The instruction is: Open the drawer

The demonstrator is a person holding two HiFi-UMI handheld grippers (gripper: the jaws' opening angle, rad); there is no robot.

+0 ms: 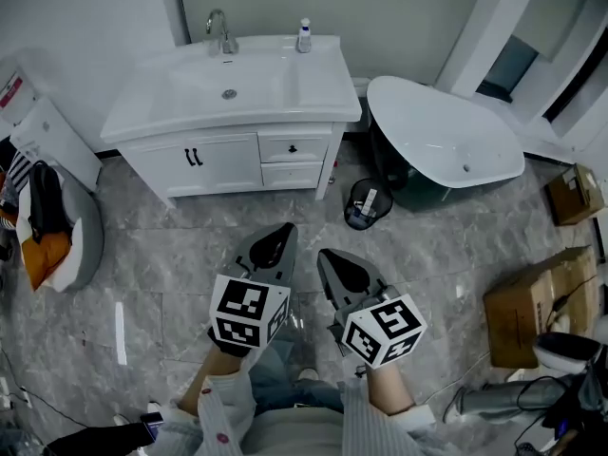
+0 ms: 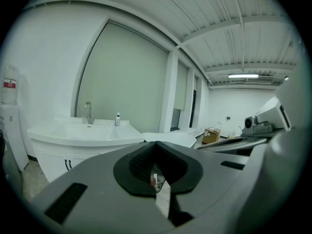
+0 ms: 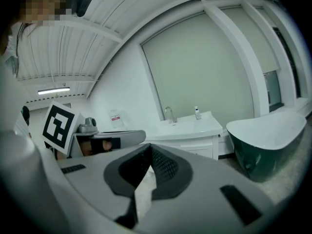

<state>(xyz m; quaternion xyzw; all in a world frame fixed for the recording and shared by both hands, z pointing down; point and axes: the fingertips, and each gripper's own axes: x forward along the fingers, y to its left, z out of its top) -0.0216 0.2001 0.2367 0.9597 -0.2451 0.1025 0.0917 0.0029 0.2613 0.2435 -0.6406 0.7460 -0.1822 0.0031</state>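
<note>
- The left gripper (image 1: pixel 282 229) and right gripper (image 1: pixel 324 254) hang side by side above the floor (image 1: pixel 171 255). The jaws of both are pressed together, with nothing between them.
- The drawer (image 1: pixel 293 147) sits in the vanity (image 1: pixel 204 164) at twelve o'clock, seemingly flush shut and well apart from both grippers.
- A bin (image 1: pixel 368 203) stands at one o'clock.

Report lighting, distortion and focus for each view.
Head view: even, soft light and sharp detail; the white sink top nearly washes out; the edges bow slightly. Left gripper view: strong fisheye with black corners and curved walls; the ceiling light blows out; the left gripper looms close and slightly soft. Right gripper view: same fisheye and dark rim; the right gripper is likewise soft.
</note>
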